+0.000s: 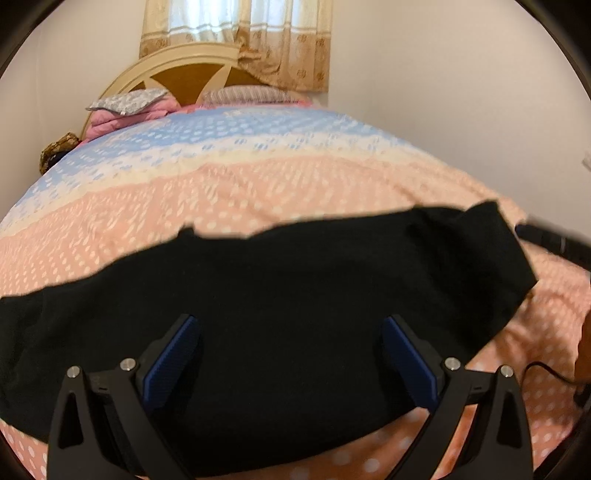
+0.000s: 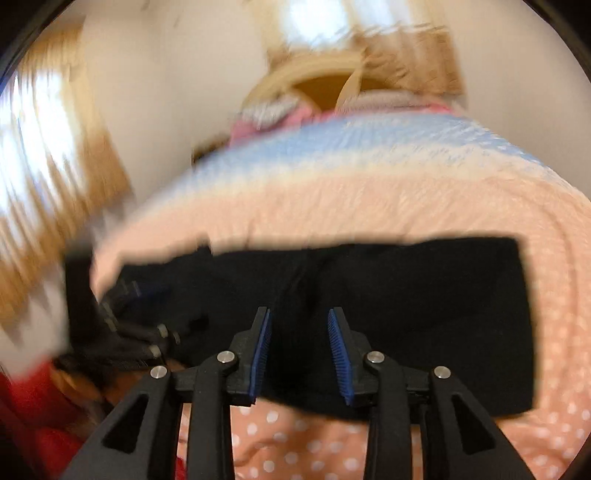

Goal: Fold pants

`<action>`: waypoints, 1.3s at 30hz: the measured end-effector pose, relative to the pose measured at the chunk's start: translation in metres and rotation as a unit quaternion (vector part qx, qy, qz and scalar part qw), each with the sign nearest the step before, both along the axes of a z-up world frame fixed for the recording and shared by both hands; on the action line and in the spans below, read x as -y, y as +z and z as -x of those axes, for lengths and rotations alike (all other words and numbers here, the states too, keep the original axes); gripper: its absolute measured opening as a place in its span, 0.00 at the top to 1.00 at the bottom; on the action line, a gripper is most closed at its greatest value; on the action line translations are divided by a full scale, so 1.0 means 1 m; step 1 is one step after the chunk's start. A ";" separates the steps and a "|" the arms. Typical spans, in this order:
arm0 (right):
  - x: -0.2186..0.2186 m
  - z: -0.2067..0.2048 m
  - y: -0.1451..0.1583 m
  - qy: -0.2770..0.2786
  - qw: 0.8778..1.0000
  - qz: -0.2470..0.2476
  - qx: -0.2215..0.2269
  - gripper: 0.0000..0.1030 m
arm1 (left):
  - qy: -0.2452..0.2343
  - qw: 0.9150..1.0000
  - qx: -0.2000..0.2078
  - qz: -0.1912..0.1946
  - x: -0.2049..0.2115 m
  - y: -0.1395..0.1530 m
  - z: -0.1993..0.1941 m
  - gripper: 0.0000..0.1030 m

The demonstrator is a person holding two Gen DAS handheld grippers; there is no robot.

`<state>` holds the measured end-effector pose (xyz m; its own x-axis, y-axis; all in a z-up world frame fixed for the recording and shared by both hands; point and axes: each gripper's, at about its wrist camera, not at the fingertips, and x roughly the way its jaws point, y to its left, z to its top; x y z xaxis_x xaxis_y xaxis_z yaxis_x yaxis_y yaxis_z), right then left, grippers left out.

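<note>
Home bedroom, bed (image 1: 258,177) with dotted bedspread, headboard (image 1: 184,79), curtained window (image 1: 236,22)

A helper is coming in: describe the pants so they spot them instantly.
Look at the bed with the pink and blue dotted bedspread. Across its near end lies a flat strip of cloth, the pants. They are the only plain black thing on that pale, patterned cover.

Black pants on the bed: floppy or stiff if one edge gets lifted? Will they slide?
Likely floppy: the black pants lie flat with a wavy far edge, following the bedspread, so a lifted edge would probably drape and sag. Probably light, since the layers look thin. A push would likely bunch them rather than slide them, as the bedspread under them looks soft and textured.
</note>
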<state>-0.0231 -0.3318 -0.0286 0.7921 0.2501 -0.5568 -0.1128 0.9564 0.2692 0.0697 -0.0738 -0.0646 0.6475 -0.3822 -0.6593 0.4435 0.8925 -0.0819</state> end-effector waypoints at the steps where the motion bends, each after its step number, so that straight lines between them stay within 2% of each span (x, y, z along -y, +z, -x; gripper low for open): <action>1: 0.021 0.006 0.012 -0.029 0.999 -0.018 0.020 0.67 | -0.007 1.000 0.004 0.006 0.003 0.005 0.001 0.01; 3: 0.053 0.004 0.023 -0.083 0.996 -0.009 0.015 0.67 | -0.027 0.999 0.017 0.010 0.015 0.014 0.004 0.01; 4: 0.070 -0.005 0.023 -0.107 0.994 0.013 -0.007 0.67 | -0.038 0.999 0.025 0.008 0.022 0.017 0.007 0.01; 5: 0.076 -0.013 0.019 -0.107 0.994 0.021 -0.025 0.67 | -0.046 0.998 0.031 0.006 0.028 0.019 0.009 0.01; 7: 0.084 -0.043 -0.004 -0.091 0.991 0.047 -0.085 0.67 | -0.062 0.997 0.038 -0.002 0.042 0.020 0.012 0.01; 9: 0.089 -0.069 -0.031 -0.137 0.978 0.091 -0.125 0.68 | -0.074 0.996 0.041 -0.011 0.053 0.021 0.015 0.01; 12: 0.103 -0.081 -0.042 -0.184 0.977 0.043 -0.098 0.68 | -0.092 0.995 0.043 -0.015 0.067 0.026 0.016 0.01; 14: 0.101 -0.087 -0.041 -0.195 0.975 0.052 -0.090 0.67 | -0.103 0.993 0.047 -0.014 0.074 0.029 0.017 0.01; 16: 0.097 -0.085 -0.031 -0.187 0.977 0.059 -0.080 0.67 | -0.111 0.992 0.055 -0.007 0.079 0.036 0.017 0.01; 17: 0.099 -0.077 -0.024 -0.180 0.980 0.044 -0.067 0.67 | -0.111 0.992 0.058 -0.005 0.080 0.038 0.017 0.01; 18: 0.105 -0.061 -0.012 -0.169 0.985 0.002 -0.040 0.67 | -0.111 0.992 0.061 -0.003 0.081 0.039 0.016 0.01; 19: 0.107 -0.050 -0.005 -0.162 0.986 -0.016 -0.023 0.67 | -0.109 0.992 0.061 0.001 0.082 0.040 0.013 0.01; 21: 0.102 -0.034 0.006 -0.141 0.990 -0.013 -0.008 0.67 | -0.103 0.993 0.058 0.007 0.086 0.039 0.009 0.01; 23: 0.089 -0.026 0.002 -0.116 0.993 0.002 -0.027 0.67 | -0.108 0.992 0.057 0.011 0.097 0.039 0.005 0.01; 26: 0.072 -0.024 -0.023 -0.092 0.994 -0.013 -0.062 0.67 | -0.108 0.992 0.064 0.014 0.117 0.036 0.001 0.01; 27: 0.071 -0.028 -0.034 -0.094 0.991 -0.020 -0.089 0.67 | -0.101 0.993 0.053 0.004 0.122 0.031 -0.004 0.01; 28: 0.075 -0.030 -0.040 -0.104 0.989 -0.044 -0.095 0.67 | -0.090 0.995 0.037 -0.010 0.126 0.022 -0.008 0.01; 31: 0.083 -0.031 -0.043 -0.113 0.987 -0.071 -0.087 0.67 | -0.063 0.996 0.001 -0.060 0.125 -0.006 -0.017 0.01; 32: 0.083 -0.030 -0.043 -0.113 0.987 -0.070 -0.085 0.67 | -0.065 0.996 -0.005 -0.064 0.121 -0.012 -0.017 0.01; 35: 0.078 -0.029 -0.041 -0.113 0.988 -0.052 -0.086 0.67 | -0.069 0.997 0.014 -0.039 0.100 0.003 -0.005 0.01; 39: 0.070 -0.025 -0.027 -0.145 0.985 -0.042 -0.081 0.66 | -0.061 0.995 0.077 -0.025 0.055 0.032 0.012 0.01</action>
<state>0.0020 -0.4020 -0.0561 0.7393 0.0765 -0.6690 0.2138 0.9154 0.3410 0.0582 -0.1289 -0.0327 0.6929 -0.4326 -0.5768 0.5521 0.8329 0.0387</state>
